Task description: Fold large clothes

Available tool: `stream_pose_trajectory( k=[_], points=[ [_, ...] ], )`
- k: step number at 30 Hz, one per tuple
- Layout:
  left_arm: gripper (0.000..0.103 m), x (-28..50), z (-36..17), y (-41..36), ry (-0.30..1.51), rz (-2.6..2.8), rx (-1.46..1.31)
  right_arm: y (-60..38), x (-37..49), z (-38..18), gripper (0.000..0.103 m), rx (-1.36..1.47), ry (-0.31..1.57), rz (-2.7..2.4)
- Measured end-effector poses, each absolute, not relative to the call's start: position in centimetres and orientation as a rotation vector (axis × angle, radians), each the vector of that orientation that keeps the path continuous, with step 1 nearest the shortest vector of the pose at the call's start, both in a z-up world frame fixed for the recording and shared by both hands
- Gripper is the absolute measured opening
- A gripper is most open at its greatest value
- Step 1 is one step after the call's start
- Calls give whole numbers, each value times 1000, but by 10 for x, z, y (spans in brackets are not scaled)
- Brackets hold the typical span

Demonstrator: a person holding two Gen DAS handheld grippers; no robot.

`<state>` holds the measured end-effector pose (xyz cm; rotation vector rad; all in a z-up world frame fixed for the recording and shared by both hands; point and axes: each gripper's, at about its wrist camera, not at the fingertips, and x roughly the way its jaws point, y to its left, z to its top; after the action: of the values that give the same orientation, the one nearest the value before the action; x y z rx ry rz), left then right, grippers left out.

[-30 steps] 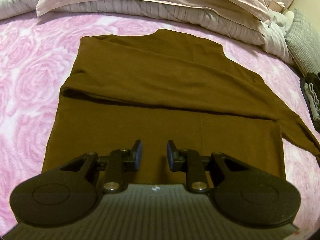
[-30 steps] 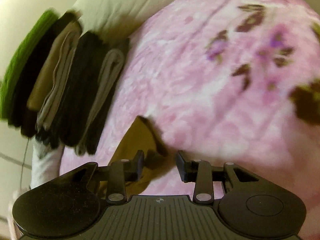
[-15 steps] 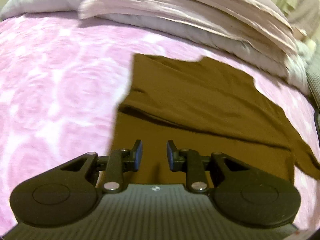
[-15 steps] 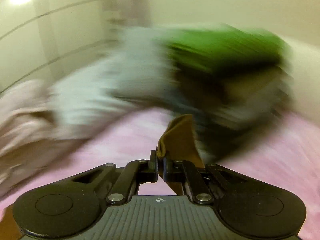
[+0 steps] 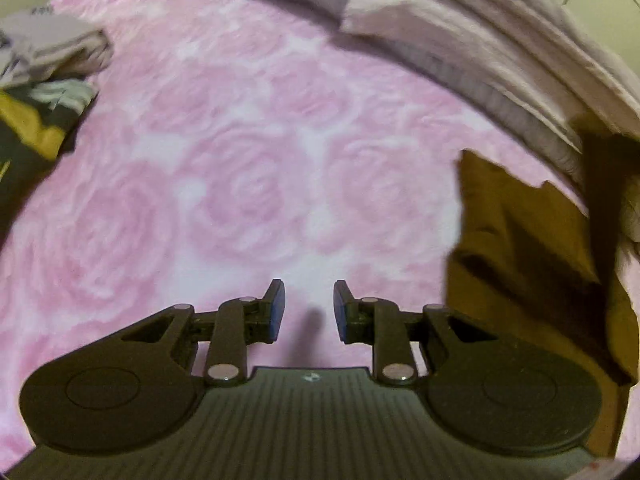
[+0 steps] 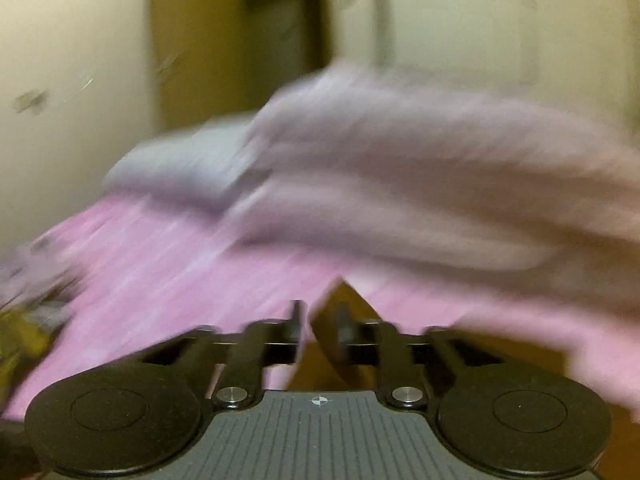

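Brown garment now far right of empty, spread left claw; right claw just opening around its corner.

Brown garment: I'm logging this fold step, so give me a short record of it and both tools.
garment: brown garment on the pink bedspread, right edge of the left wrist view
left tool: open, nothing between its fingers, above the bedspread
right tool: jaws have just been opening, garment corner between them, view blurred
nearby: clothes pile
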<state>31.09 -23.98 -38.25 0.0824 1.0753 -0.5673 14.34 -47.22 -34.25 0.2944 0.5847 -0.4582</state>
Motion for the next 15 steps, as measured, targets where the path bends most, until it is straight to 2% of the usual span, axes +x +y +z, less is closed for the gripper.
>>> stream_pose_trajectory(
  k=[1, 6, 12, 15],
  points=[
    [21, 312, -387, -236, 1091, -564, 81, -466, 154, -357, 52, 360, 640, -405],
    [21, 314, -396, -234, 1125, -588, 29, -459, 135, -390, 52, 384, 739, -409],
    [21, 322, -383, -260, 1167, -712, -199, -512, 34, -413, 52, 410, 850, -658],
    [21, 319, -380, -293, 1167, -801, -230, -545, -16, -421, 52, 466, 882, -810]
  ],
)
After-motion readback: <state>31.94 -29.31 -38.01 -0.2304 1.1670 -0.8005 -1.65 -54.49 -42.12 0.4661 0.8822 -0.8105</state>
